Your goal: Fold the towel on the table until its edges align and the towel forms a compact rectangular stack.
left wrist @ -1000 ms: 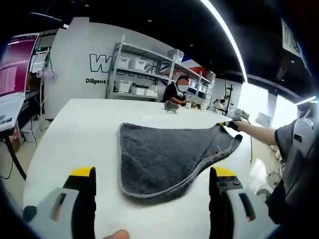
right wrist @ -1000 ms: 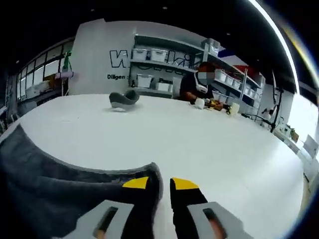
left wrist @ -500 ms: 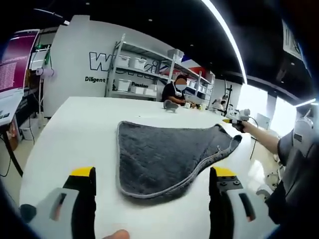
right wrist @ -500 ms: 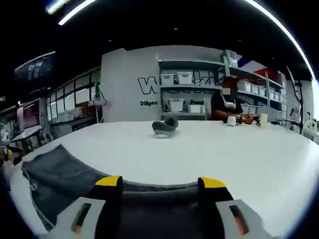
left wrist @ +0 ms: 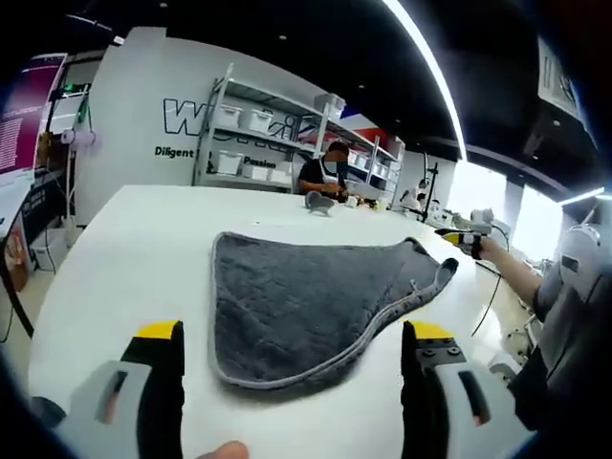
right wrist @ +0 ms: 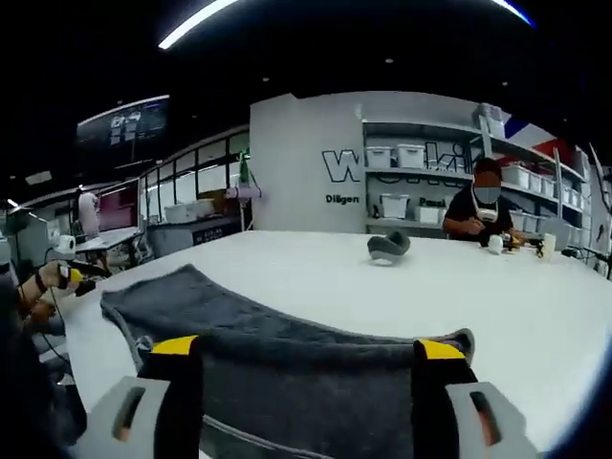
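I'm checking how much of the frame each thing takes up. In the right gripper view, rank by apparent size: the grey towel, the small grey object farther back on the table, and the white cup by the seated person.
1. grey towel, largest, though nearest.
2. small grey object.
3. white cup, smallest and farthest.

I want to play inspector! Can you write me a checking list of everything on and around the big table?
Surface: white table, bare around the towel.
Job's things: grey towel lying flat, one layer, not folded yet.
Clutter: small grey object on the table's far side; small items by a seated person.
Grippers: left gripper open, above the table short of the towel; right gripper open, fingers over the towel's edge.
Cables: thin cable beyond the table's edge.
Surroundings: shelves with bins, wall lettering, ceiling light strip.
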